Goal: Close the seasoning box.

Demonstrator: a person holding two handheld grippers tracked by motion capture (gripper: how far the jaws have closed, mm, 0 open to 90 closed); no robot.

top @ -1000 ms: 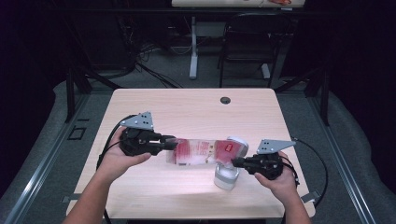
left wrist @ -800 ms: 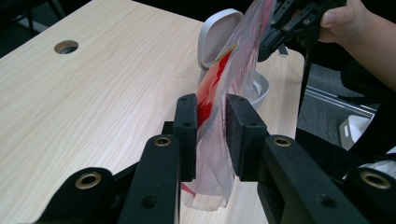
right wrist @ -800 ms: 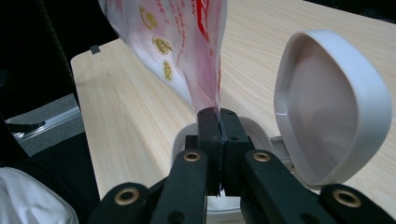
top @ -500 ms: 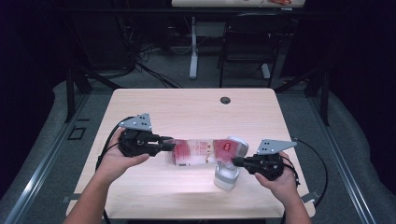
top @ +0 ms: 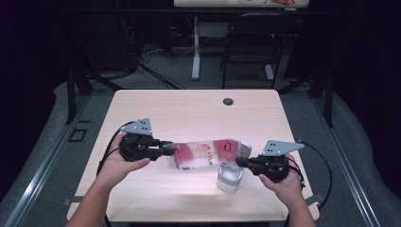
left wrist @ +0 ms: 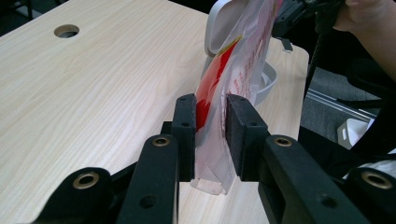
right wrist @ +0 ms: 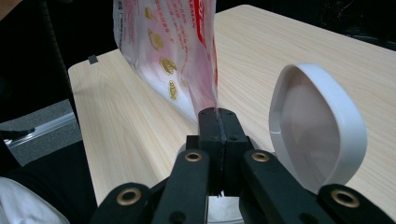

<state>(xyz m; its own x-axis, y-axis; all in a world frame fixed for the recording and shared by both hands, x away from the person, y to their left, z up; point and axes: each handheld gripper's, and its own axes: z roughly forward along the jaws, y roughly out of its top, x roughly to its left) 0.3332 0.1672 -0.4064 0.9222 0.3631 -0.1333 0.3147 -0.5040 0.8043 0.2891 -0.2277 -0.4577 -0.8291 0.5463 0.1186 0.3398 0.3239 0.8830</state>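
Both grippers' jaws stay clamped on the bag (top: 203,154), unmoved above the container (top: 230,178).

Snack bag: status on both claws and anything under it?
Left claw and right claw shut on snack bag, stretched between them above table. White flip-lid container open beneath right end.
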